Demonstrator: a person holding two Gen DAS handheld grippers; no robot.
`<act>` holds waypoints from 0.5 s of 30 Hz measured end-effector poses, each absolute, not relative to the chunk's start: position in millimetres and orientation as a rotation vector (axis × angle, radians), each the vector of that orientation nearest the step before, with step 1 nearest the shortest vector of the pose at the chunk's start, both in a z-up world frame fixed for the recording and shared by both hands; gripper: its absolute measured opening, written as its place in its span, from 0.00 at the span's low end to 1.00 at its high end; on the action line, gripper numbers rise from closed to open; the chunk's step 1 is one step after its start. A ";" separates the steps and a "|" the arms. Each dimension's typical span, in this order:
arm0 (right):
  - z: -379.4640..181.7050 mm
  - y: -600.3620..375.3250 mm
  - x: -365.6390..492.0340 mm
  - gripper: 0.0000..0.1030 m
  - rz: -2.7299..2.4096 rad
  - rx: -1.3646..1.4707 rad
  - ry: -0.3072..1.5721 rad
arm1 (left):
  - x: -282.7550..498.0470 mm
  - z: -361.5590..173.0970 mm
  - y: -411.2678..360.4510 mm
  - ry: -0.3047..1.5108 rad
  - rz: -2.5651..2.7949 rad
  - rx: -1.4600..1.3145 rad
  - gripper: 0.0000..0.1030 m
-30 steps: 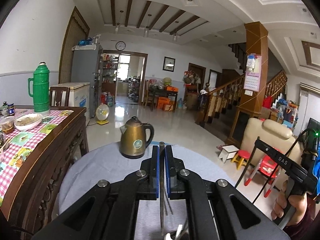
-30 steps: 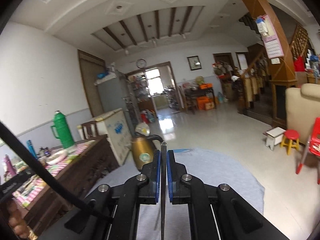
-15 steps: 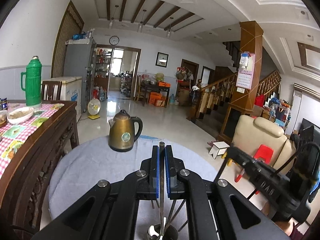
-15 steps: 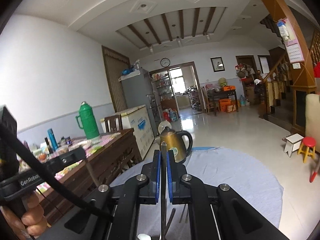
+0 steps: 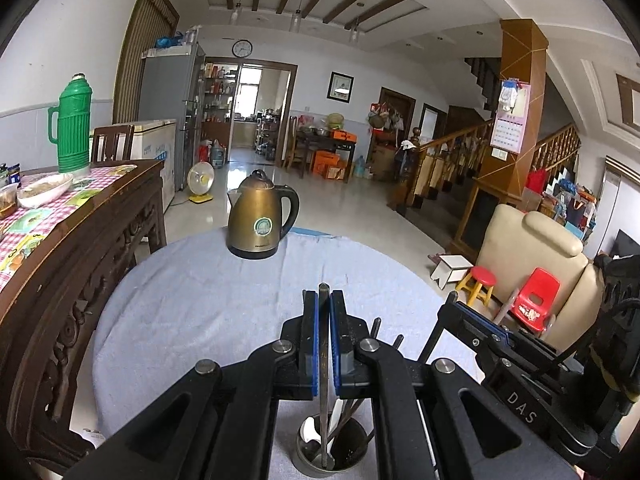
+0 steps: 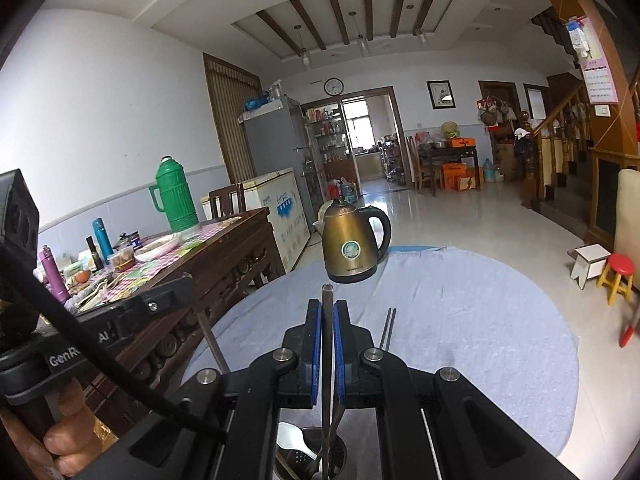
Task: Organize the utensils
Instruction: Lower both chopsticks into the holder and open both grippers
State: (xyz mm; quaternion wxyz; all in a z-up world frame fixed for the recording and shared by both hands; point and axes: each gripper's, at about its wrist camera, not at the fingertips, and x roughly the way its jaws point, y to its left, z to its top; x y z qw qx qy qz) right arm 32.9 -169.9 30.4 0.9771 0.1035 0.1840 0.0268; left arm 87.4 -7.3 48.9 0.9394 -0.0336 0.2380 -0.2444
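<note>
We see a brass-coloured kettle (image 5: 262, 216) standing on the far side of a round table under a pale blue cloth (image 5: 200, 304). To the left, a dark wooden table (image 5: 92, 216) carries a green thermos (image 5: 73, 122) and a white bowl (image 5: 45, 189). A red stool (image 5: 482, 280) stands on the floor.

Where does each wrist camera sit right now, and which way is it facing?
Left wrist: behind the left tongs, shut on a metal utensil over the utensil cup; faces across the blue-clothed table to the kettle; the right tongs enter at right.
Right wrist: behind the right tongs, shut on a second utensil over the same cup; the left hand shows at left.
Shared: the kettle, the cup, the green thermos, the wall clock.
</note>
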 end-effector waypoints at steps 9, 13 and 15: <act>22.9 -171.0 32.9 0.06 0.062 0.224 0.392 | 83.0 45.4 -14.5 0.496 -0.480 -0.034 0.05; 18.5 -173.3 31.4 0.06 0.063 0.228 0.406 | 83.9 43.4 -16.0 0.507 -0.472 -0.023 0.05; 16.8 -174.6 31.9 0.06 0.063 0.231 0.411 | 83.4 41.9 -15.6 0.509 -0.467 -0.021 0.05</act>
